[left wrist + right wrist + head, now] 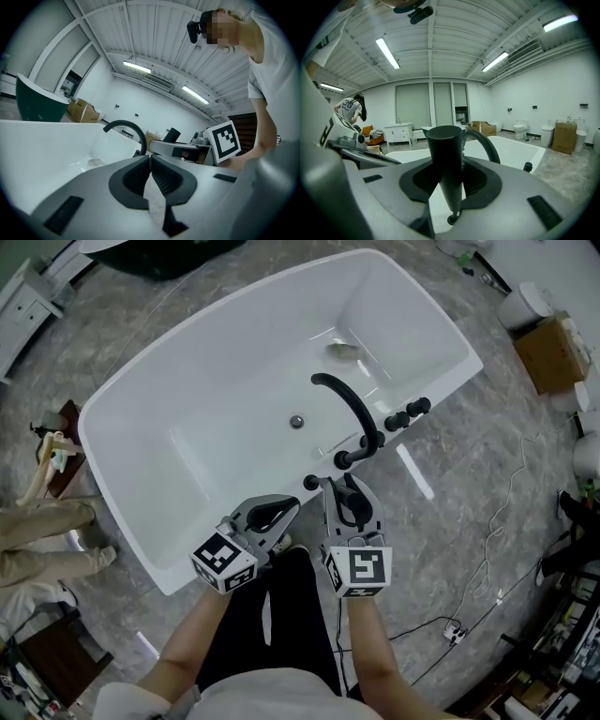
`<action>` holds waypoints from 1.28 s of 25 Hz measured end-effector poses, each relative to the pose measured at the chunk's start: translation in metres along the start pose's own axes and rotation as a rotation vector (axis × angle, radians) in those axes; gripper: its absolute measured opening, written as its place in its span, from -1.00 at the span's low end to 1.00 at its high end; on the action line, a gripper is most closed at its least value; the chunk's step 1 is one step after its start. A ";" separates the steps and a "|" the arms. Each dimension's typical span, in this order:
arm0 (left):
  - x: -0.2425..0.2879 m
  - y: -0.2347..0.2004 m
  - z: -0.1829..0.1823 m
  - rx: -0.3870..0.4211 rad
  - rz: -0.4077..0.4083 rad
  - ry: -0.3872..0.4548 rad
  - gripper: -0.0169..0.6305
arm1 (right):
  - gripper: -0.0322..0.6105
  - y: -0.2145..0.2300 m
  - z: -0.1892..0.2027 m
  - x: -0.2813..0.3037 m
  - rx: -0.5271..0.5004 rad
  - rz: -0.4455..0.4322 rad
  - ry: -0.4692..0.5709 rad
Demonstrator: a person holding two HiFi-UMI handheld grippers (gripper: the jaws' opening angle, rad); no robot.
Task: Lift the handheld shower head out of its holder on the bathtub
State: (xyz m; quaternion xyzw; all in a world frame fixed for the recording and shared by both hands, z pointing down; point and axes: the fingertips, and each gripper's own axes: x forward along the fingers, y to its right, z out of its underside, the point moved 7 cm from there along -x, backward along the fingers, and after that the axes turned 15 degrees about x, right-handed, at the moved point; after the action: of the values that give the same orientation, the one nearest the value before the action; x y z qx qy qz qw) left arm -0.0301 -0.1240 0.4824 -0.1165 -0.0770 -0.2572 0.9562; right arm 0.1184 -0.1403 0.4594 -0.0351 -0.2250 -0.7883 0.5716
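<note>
Shower head (445,154) stands upright in the right gripper (347,495), wide end up and narrow end down; the jaws are clamped on its black body from both sides; a small knob shows at its lower tip. In the head view it sits over the near rim of the white tub (234,418), just beside the base of the curved black faucet (349,401); two black knobs (407,415) stand further along the rim. The left gripper (150,164) hangs just beside the right one, over the same rim; its jaws are together with nothing between them. The tub stands on a grey marbled floor (469,521); a thin cable (487,559) lies on the floor to the right.
</note>
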 end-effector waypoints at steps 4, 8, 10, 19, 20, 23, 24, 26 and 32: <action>0.004 0.004 -0.010 0.016 0.022 0.008 -0.89 | -0.51 0.002 -0.007 -0.007 0.025 0.007 0.021; 0.011 0.007 -0.017 0.033 0.046 0.008 -0.89 | -0.51 0.006 -0.016 -0.015 0.046 0.019 0.049; 0.014 0.009 -0.020 0.039 0.060 0.007 -0.89 | -0.51 0.006 -0.020 -0.020 0.052 0.021 0.061; 0.031 0.029 -0.037 0.066 0.136 0.008 -0.89 | -0.51 0.015 -0.040 -0.047 0.099 0.048 0.115; 0.032 0.032 -0.038 0.071 0.145 0.008 -0.89 | -0.51 0.015 -0.041 -0.050 0.098 0.051 0.121; 0.036 0.038 -0.043 0.086 0.170 0.010 -0.89 | -0.51 0.015 -0.045 -0.058 0.094 0.056 0.137; 0.038 0.039 -0.045 0.091 0.177 0.011 -0.89 | -0.51 0.015 -0.047 -0.060 0.095 0.056 0.143; 0.038 0.041 -0.049 0.102 0.191 0.010 -0.89 | -0.51 0.013 -0.049 -0.064 0.100 0.058 0.152; 0.037 0.049 -0.056 0.120 0.236 0.006 -0.89 | -0.51 0.007 -0.054 -0.078 0.096 0.070 0.169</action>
State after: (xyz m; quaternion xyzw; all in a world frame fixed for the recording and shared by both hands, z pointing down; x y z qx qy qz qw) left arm 0.0317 -0.1154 0.4276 -0.0665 -0.0753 -0.1383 0.9853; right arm 0.1626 -0.0945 0.3890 0.0511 -0.2124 -0.7563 0.6167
